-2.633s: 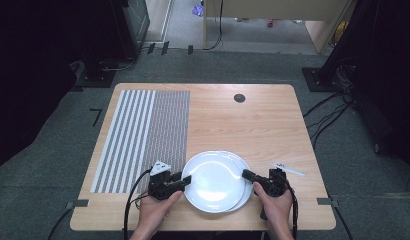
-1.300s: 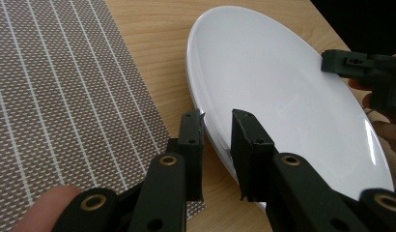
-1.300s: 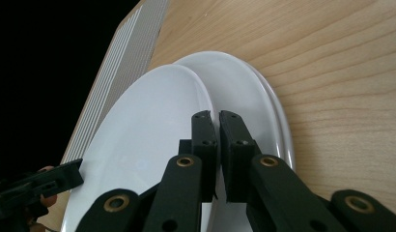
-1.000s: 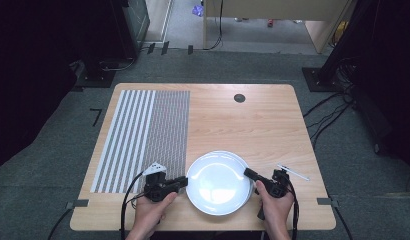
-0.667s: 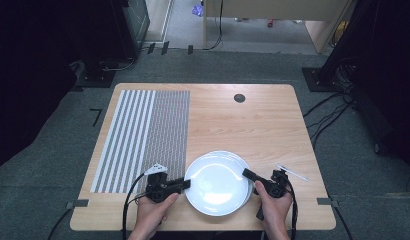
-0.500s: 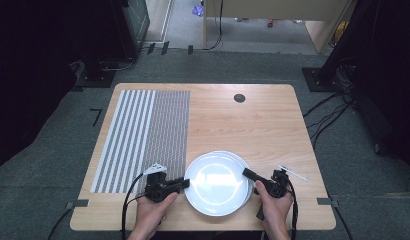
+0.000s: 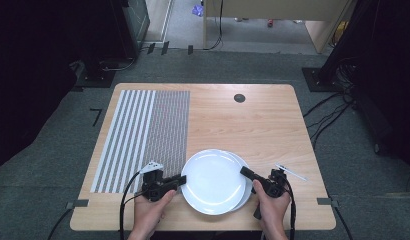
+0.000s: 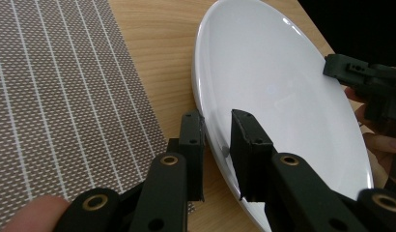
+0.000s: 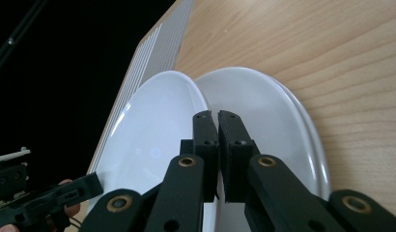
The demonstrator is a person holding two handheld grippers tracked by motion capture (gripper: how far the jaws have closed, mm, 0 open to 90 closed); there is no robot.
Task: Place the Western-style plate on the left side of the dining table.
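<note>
A white top plate (image 7: 213,182) sits shifted left on a stack of white plates (image 9: 268,106) near the table's front edge. My left gripper (image 7: 182,178) is shut on the top plate's left rim. In the left gripper view the rim (image 8: 210,140) passes between the two black jaws of that gripper (image 8: 216,121). My right gripper (image 7: 243,171) is shut on the opposite rim, and in its own view its jaws (image 9: 218,116) stand nearly together over the top plate (image 9: 152,140). The top plate (image 8: 283,87) tilts slightly above the lower ones.
A grey striped placemat (image 7: 143,135) covers the table's left part, close beside the plates. A small dark round hole (image 7: 239,98) lies at the back centre. Bare wood (image 7: 243,130) stretches behind the plates. Dark floor surrounds the table.
Over the last second the top plate has drifted slightly left and away from the front edge. Both grippers have kept their hold on its rim.
</note>
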